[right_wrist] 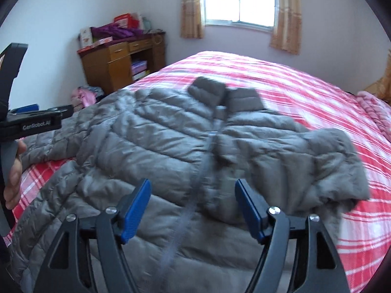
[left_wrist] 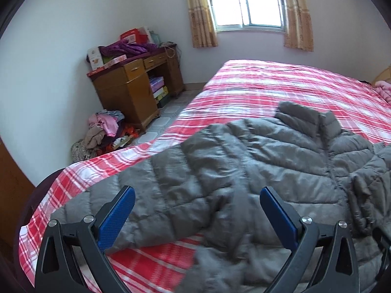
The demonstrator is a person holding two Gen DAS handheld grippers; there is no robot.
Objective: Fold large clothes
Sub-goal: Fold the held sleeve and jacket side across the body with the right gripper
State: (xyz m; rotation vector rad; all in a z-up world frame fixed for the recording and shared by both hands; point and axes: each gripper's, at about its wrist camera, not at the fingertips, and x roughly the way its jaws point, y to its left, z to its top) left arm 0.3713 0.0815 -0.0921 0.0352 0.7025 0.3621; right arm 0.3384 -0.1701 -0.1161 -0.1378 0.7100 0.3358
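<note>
the grey jacket [right_wrist: 156, 134] lies lengthwise ahead under both wide-open, empty grippers, its outstretched sleeve [left_wrist: 156, 193] nearer the left gripper [left_wrist: 197, 193] than the right gripper [right_wrist: 193, 186].

A home bedroom (plaid-covered bed [left_wrist: 268, 90], curtained window [left_wrist: 246, 2], wooden desk [left_wrist: 127, 90]).
</note>
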